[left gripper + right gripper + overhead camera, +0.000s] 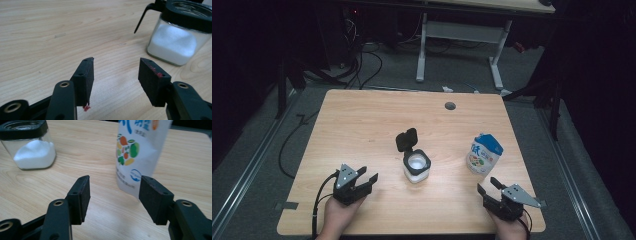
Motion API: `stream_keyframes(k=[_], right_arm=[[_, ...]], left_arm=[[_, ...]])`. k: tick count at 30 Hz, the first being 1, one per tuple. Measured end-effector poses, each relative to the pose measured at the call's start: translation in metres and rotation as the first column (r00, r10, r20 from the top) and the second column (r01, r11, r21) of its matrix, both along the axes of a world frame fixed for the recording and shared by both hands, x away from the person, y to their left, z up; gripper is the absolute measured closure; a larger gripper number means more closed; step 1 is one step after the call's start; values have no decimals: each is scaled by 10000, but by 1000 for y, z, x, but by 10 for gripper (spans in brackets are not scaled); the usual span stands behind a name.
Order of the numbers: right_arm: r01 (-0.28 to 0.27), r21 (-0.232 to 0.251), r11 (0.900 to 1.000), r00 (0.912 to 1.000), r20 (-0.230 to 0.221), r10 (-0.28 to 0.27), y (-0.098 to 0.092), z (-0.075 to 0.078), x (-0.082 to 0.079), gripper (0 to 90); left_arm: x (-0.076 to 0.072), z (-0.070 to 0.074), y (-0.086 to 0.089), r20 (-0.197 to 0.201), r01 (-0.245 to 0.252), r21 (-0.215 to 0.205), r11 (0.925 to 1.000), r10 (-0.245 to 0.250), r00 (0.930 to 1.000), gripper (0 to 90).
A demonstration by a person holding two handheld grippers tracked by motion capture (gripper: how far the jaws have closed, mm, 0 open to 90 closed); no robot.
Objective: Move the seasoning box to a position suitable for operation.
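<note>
- Glass jar point(416, 167) stood near the middle of the wooden table point(362, 125), its black flip lid point(406, 139) swung open and upright behind it; white powder filled the lower part, seen through the clear wall in the left gripper view point(175, 43).
- White pouch point(483, 154) with blue top and printed fruit stood upright to the right of the jar, well apart from it.
- Small round grommet point(450, 105) sat in the table near its far edge.
- Left tool point(364, 179) rested at the near left edge in a hand point(339, 217), jaws wide and holding nothing — the jar lay ahead and to its right.
- Right tool point(489, 186) rested at the near right edge, jaws wide and empty — the pouch stood just ahead of it, near its right jaw in the right gripper view point(140, 152).
</note>
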State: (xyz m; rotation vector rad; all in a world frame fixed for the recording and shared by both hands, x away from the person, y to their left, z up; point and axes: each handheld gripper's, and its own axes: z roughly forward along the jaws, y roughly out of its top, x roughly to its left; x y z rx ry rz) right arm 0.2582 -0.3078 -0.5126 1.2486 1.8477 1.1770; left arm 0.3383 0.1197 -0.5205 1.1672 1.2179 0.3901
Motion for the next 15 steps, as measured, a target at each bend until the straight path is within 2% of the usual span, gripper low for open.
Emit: stream_keyframes(k=[3, 7, 11, 15], right_arm=[[-252, 15, 9997, 9996, -114, 252, 8, -2, 6, 451], [-638, -64, 9979, 9976, -268, 636, 19, -3, 16, 485], [-986, -239, 9948, 9942, -445, 975, 35, -1, 30, 541], [-1365, -101, 9906, 9894, -522, 1358, 52, 1, 44, 587]], left_arm=[[5, 2, -2, -17, -110, 32, 9999, 110, 9999, 503], [12, 1, -9, 116, -186, 403, 9990, 182, 9998, 553], [22, 5, -18, 42, -194, 379, 9991, 192, 9998, 617], [32, 12, -28, 3, -130, 257, 9996, 130, 9999, 671]])
